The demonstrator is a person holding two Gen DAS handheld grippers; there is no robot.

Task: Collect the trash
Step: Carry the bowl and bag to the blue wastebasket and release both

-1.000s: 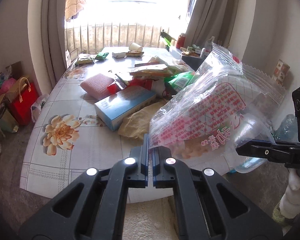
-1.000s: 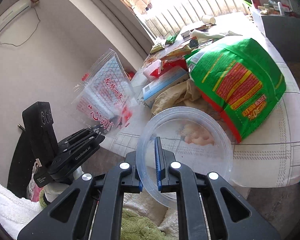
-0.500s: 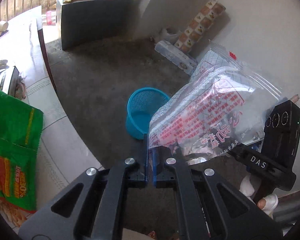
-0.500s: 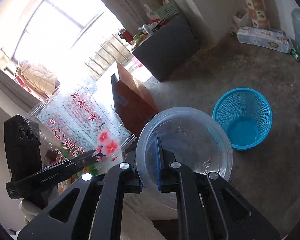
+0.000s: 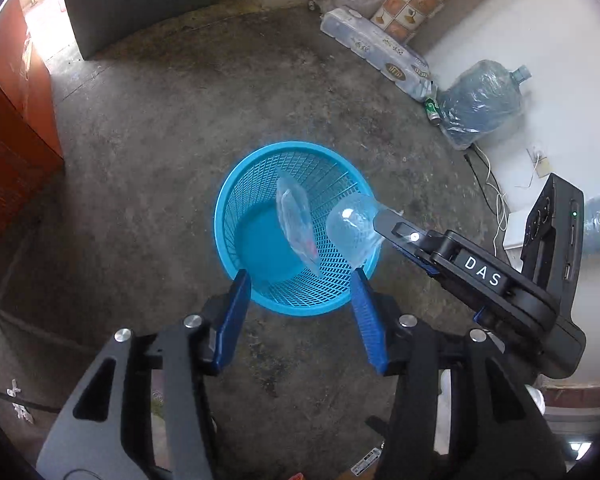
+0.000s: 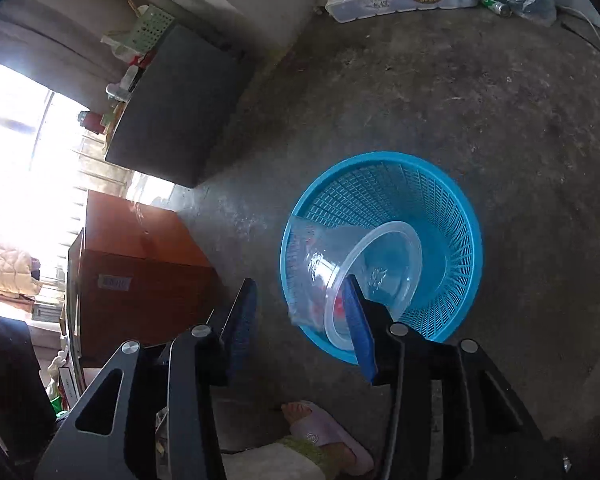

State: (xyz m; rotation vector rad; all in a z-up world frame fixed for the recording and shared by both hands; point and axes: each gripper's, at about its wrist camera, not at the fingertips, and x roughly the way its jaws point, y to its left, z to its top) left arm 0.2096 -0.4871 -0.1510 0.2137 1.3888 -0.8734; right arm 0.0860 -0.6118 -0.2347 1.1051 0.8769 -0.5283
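I'm looking straight down at the round blue plastic mesh basket (image 5: 260, 216), sitting in the middle of the left wrist frame on the grey concrete floor (image 5: 160, 120). My left gripper (image 5: 300, 300) is hanging over the near rim with its blue-padded fingers (image 5: 236, 312) spread wide and nothing between them. The clear printed plastic bag (image 5: 294, 226) is standing on edge inside the basket, leaning against the mesh wall right of centre. Coming in from the right of that frame, my right gripper (image 5: 380, 222) is reaching over the basket's right rim, with the clear round plastic container (image 5: 352, 230) at its tip.

In the right wrist view, the right gripper (image 6: 300, 312) is also showing its fingers spread apart. The transparent container (image 6: 374, 272) is tilting over the basket's (image 6: 452, 264) lower left rim, its edge lying against the right finger (image 6: 358, 320) only; I cannot tell whether it is touching the basket. The bag (image 6: 308, 256) is showing behind it at the basket's left side.

At the upper right of the left wrist frame, a wrapped pack of paper rolls (image 5: 376, 54) and a large blue water jug in plastic wrap (image 5: 480, 102) are lying along the white wall. An orange-brown cabinet (image 5: 8, 120) is filling the left edge.
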